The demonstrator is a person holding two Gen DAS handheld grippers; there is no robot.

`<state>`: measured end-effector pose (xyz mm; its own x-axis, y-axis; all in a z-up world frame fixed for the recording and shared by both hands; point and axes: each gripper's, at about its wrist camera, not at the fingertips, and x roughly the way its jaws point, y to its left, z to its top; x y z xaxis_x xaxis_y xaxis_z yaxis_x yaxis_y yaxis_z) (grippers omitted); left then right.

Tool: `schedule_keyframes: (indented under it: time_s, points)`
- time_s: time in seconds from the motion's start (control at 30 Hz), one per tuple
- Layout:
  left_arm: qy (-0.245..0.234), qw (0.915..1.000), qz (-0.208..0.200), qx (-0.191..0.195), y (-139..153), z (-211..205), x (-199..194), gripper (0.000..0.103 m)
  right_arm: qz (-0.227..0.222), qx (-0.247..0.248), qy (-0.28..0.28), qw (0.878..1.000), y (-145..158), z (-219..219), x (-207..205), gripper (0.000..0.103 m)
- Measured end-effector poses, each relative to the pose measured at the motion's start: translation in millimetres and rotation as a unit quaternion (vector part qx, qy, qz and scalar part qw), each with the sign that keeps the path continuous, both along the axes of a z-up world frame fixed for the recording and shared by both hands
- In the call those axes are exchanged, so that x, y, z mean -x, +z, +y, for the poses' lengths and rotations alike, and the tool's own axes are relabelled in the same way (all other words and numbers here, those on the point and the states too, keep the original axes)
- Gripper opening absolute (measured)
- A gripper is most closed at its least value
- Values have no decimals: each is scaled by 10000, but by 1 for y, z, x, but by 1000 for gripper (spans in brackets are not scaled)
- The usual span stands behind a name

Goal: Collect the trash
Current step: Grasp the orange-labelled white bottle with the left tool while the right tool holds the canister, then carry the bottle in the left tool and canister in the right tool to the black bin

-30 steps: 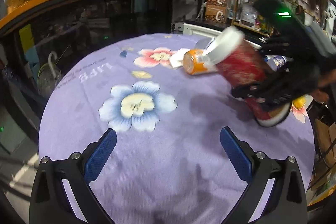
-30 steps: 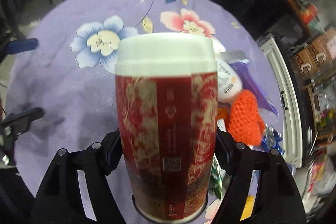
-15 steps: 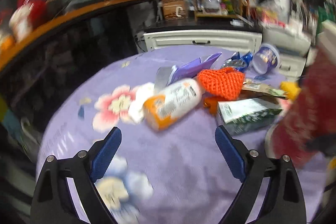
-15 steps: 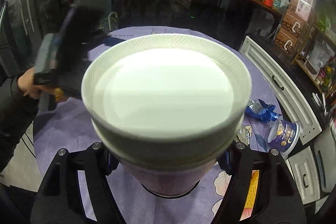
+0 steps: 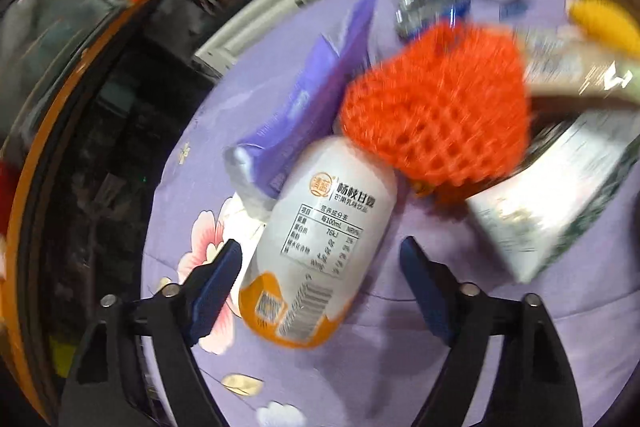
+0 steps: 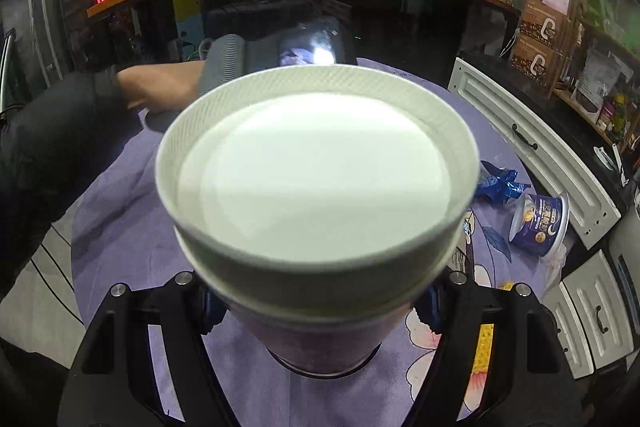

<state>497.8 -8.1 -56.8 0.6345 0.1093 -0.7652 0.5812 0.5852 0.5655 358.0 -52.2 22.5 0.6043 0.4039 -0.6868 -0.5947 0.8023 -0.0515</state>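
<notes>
1. Purple flowered cloth (image 5: 500, 355) covers a round table crowded with litter; dark counters and white drawers ring it.
2. A white-and-orange drink bottle (image 5: 316, 247) lies on its side just ahead of the left gripper (image 5: 320, 279), whose blue pads (image 5: 216, 283) stand wide apart either side of the orange end.
3. Its long axis runs from about 7 o'clock, the orange end nearest the tool, to 1 o'clock, where the far end reaches an orange foam net (image 5: 436, 111).
4. A purple wrapper (image 5: 320, 87) sits at 11 o'clock, a pale carton (image 5: 560, 203) at 3 o'clock.
5. I judge the left hand nearer: the bottle lies nearly along the fingers, so closing should meet its sides.
6. The right gripper (image 6: 316, 307) is clamped on a white-lidded cup (image 6: 316, 183), lid toward the camera; a blue tub (image 6: 540, 223) lies at 3 o'clock.
</notes>
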Motion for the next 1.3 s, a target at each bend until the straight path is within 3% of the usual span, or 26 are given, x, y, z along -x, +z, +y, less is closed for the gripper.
schedule_keyframes:
  time_s: [0.1, 0.23, 0.33, 0.5, 0.67, 0.8, 1.07, 1.3]
  points:
    - [-195, 9990, 142, -366, -11, -7, -7, 75, 9, -47, -16, 10000, -4, -5, 0, 73]
    - [-85, 9993, 278, -230, -8, -7, -17, 67, 36, -99, -56, 9999, -11, -9, 1, 73]
    - [-176, 9990, 174, -374, -10, -8, -13, 62, 23, -168, -67, 9998, -13, -11, 1, 73]
    - [38, 9994, 236, 238, -2, 2, 0, 61, 9, -305, -127, 9995, -15, -15, 4, 73]
    - [235, 9959, 52, 877, 3, 19, 33, 61, -50, -430, -145, 9990, -14, -20, 16, 73]
    - [548, 9879, -210, 1437, 10, 35, 65, 61, -131, -525, -126, 9985, -12, -23, 29, 73]
    - [1510, 9568, -699, 2383, 22, 67, 133, 61, -242, -726, -140, 9970, -15, -37, 63, 73]
    - [1485, 9355, -1196, 2975, 52, 52, 199, 61, -409, -876, -461, 9942, -14, -78, 95, 73]
